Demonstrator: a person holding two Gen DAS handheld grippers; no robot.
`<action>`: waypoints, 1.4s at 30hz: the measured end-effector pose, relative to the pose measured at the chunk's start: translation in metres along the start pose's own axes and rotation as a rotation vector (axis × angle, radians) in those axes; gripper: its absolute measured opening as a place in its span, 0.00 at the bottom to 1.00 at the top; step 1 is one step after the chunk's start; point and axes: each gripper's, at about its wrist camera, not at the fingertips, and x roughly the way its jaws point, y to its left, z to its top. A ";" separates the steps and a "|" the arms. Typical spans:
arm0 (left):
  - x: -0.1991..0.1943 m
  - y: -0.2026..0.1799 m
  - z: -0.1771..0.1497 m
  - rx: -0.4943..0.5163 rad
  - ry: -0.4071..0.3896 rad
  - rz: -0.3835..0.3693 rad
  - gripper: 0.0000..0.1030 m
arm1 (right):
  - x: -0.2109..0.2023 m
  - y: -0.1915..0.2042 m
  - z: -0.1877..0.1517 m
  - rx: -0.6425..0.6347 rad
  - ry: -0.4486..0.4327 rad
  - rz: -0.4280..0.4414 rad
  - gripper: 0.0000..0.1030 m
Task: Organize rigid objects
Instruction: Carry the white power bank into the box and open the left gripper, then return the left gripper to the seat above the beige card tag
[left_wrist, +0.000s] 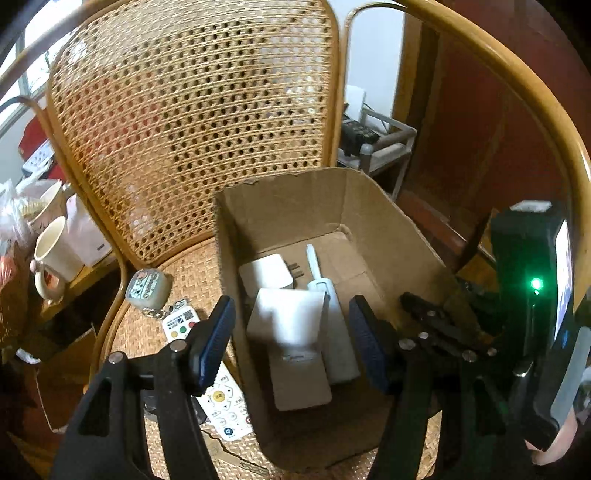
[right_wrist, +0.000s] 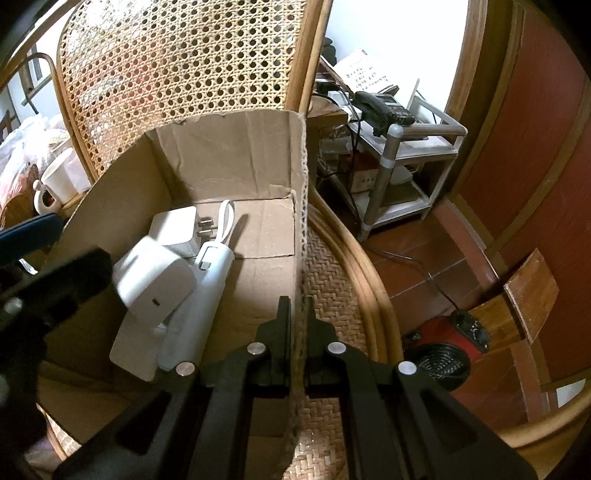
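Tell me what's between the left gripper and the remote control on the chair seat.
Only the cardboard box: the left gripper hangs open over its inside, and the remote control lies on the chair seat just outside its left wall. Nothing lies on the remote; a tape measure sits by its far end.

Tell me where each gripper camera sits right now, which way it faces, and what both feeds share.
Left wrist: above the cardboard box on the rattan chair, looking down; left gripper open over a white adapter, right gripper's body at right.
Right wrist: at the box's right wall, looking down; right gripper shut on that wall, a blue left finger at left.
Shared: box, white adapter, white charger, white stick-shaped device.
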 end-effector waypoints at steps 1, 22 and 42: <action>-0.001 0.003 0.001 -0.010 0.002 0.010 0.67 | 0.000 0.000 0.000 0.000 -0.001 0.000 0.06; -0.021 0.119 -0.017 -0.255 0.009 0.169 0.96 | -0.001 0.000 0.001 -0.002 0.000 -0.001 0.06; 0.032 0.183 -0.046 -0.342 0.232 0.296 0.96 | -0.002 0.001 -0.002 0.000 0.003 -0.003 0.06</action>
